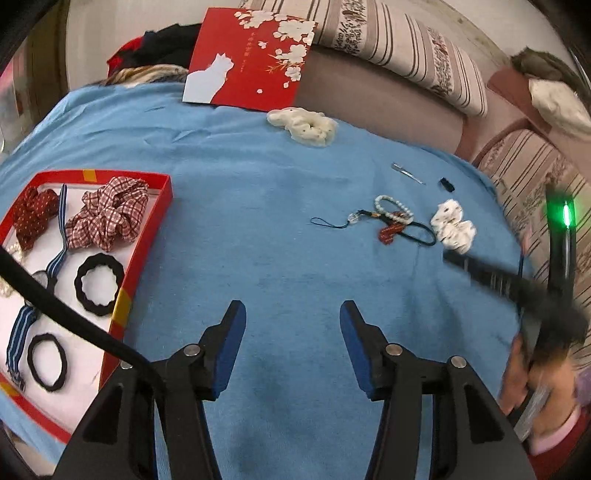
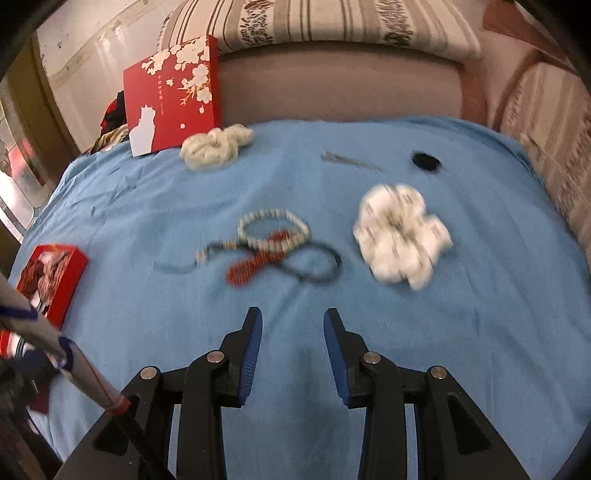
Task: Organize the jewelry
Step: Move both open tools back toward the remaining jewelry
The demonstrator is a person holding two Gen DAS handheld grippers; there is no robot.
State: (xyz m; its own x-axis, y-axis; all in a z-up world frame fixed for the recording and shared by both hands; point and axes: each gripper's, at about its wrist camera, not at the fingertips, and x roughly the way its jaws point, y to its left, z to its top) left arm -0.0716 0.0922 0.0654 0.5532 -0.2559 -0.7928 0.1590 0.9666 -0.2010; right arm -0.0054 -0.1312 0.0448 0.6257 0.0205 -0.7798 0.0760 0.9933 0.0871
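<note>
My left gripper (image 1: 292, 308) hangs open over bare blue cloth (image 1: 258, 240), with nothing between its blue pads. To its left lies an open red box (image 1: 147, 229) holding a plaid scrunchie (image 1: 107, 214), a red dotted scrunchie (image 1: 35, 214), a striped ribbon (image 1: 59, 221) and two black hair ties (image 1: 99, 284). My right gripper (image 2: 293, 314) is also open and empty. Just beyond it lies a tangle: a pale bead bracelet (image 2: 273, 227), a red charm (image 2: 251, 267) and a dark cord (image 2: 314, 262). A white scrunchie (image 2: 400, 240) lies to the right of the tangle.
A cream scrunchie (image 2: 214, 146) lies at the far edge by the upright red lid with a white cat (image 2: 171, 96). A metal hair pin (image 2: 349, 159) and a small black clip (image 2: 424, 160) lie further back. Striped sofa cushions (image 2: 332, 22) border the cloth.
</note>
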